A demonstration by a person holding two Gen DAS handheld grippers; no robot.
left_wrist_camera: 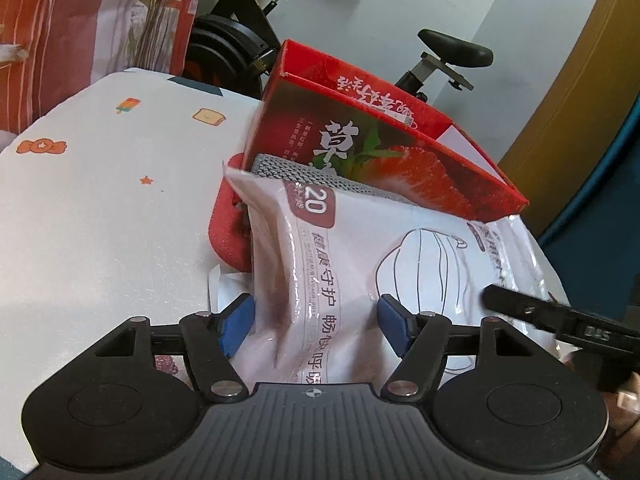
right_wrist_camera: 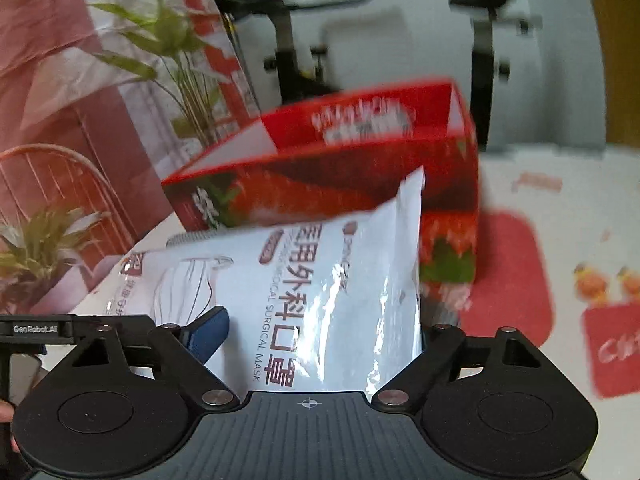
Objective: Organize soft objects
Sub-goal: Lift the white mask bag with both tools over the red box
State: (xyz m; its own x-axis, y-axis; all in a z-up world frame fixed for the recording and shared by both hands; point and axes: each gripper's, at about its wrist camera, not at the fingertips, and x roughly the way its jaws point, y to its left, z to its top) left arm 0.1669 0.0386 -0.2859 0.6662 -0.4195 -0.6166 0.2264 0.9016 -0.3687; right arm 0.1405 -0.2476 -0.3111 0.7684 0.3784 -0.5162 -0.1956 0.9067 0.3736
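Two grippers steady a soft pack of surgical masks at the mouth of a red strawberry box.

The mask pack [left_wrist_camera: 360, 264] fills the centre of both views, its top edge leaning on the box [left_wrist_camera: 384, 148], a grey knitted cloth [left_wrist_camera: 288, 174] tucked behind. The left gripper [left_wrist_camera: 316, 322] has its jaws parted, straddling the pack's fold; the right gripper [right_wrist_camera: 320, 332] hides one finger, so its grip cannot be told. Done well, both should pinch the pack and lift it over the rim together, since the slack film will likely sag.

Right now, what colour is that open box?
Red, with a strawberry picture; the box shows best in the left wrist view.
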